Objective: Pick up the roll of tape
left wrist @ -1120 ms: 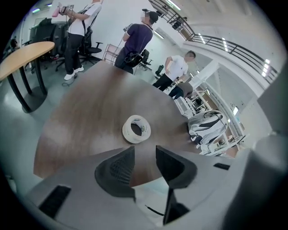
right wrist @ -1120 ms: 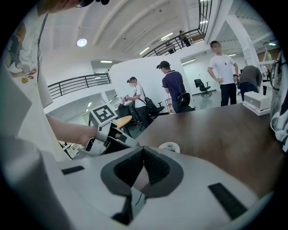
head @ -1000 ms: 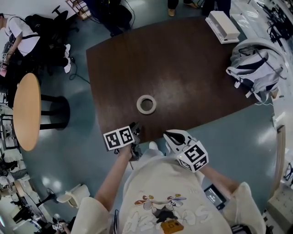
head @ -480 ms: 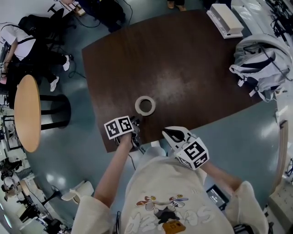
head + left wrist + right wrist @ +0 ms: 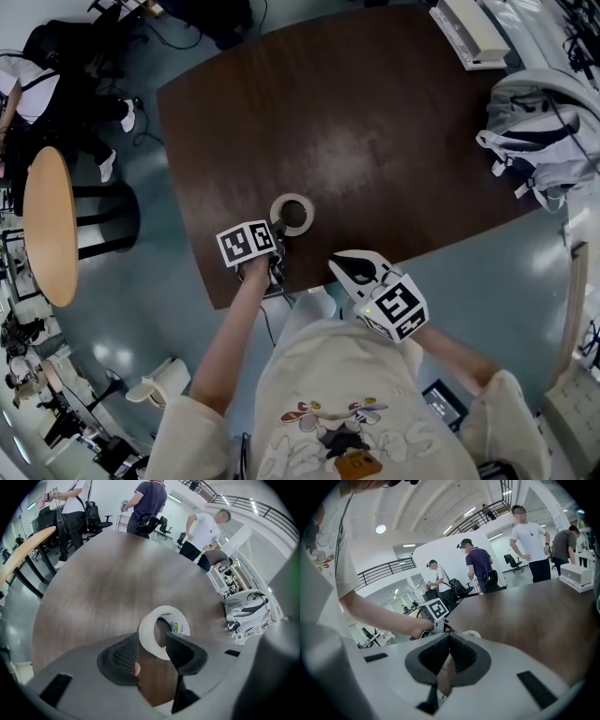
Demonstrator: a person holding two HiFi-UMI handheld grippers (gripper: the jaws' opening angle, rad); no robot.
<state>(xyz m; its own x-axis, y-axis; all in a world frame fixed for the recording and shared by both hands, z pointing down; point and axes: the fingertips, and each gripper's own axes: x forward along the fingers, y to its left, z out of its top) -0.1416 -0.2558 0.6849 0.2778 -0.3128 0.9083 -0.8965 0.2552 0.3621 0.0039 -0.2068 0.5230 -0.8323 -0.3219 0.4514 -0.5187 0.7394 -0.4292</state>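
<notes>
Where tape (image 5: 149,633) lies, the dark wooden table (image 5: 375,122) gleams.

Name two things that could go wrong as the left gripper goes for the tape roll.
The left gripper, its jaws just opened wider, appears to straddle only the near wall of the roll of tape, not pressing it.
1. That thin bite might let the flat-lying roll tilt or slip when lifted.
2. A jaw tip landing on the rim could shove the roll across the table.
</notes>
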